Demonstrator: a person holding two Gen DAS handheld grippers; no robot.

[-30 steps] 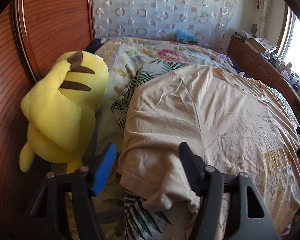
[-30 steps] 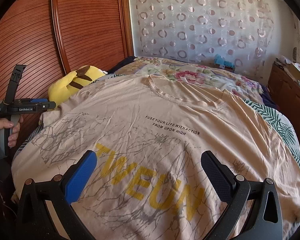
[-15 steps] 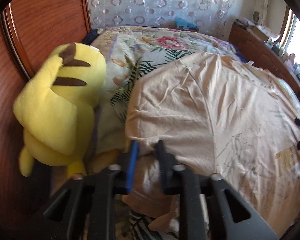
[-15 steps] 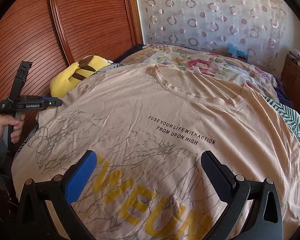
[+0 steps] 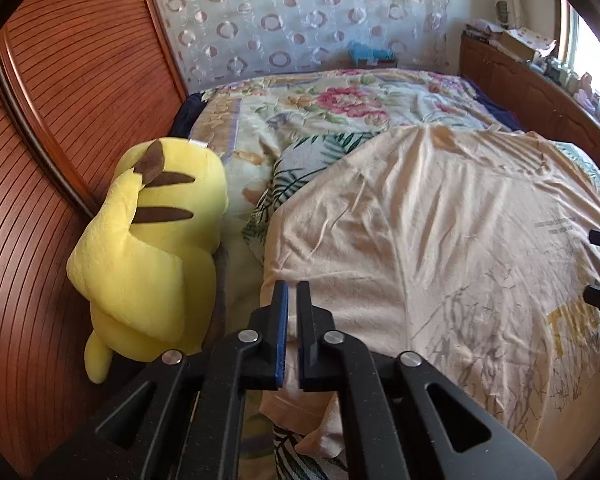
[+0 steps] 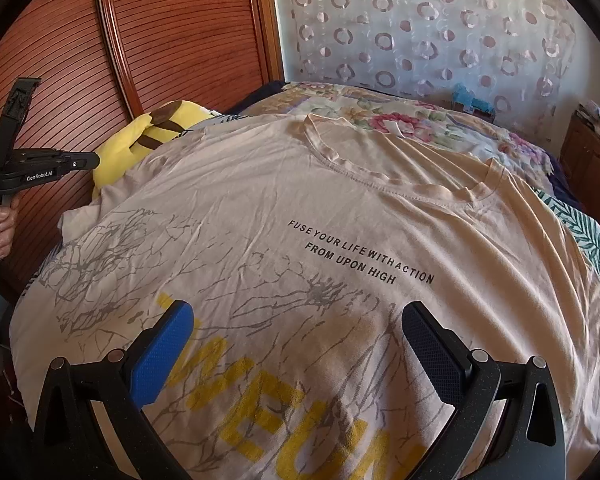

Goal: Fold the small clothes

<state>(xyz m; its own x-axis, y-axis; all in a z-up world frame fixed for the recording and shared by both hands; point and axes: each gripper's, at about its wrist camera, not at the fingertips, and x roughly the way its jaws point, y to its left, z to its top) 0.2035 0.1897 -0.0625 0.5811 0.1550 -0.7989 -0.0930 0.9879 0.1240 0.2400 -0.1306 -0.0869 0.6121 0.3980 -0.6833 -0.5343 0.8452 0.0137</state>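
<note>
A beige T-shirt (image 6: 340, 216) with black lettering and yellow print lies spread flat on the bed, front up, collar toward the far side. In the left wrist view it (image 5: 440, 232) fills the right half. My left gripper (image 5: 292, 292) is shut at the shirt's left sleeve edge; whether cloth is pinched between the jaws is not clear. It also shows in the right wrist view (image 6: 88, 160) at the far left, held by a hand. My right gripper (image 6: 296, 320) is open and empty, hovering just above the shirt's printed chest.
A yellow plush toy (image 5: 152, 248) lies against the wooden headboard (image 5: 60, 100) left of the shirt. A floral bedspread (image 5: 340, 100) covers the bed. A wooden cabinet (image 5: 540, 92) with clutter stands at the right under a window.
My left gripper closed from wide open to shut at the sleeve edge and rose a little. My right gripper moved forward over the shirt, staying open.
</note>
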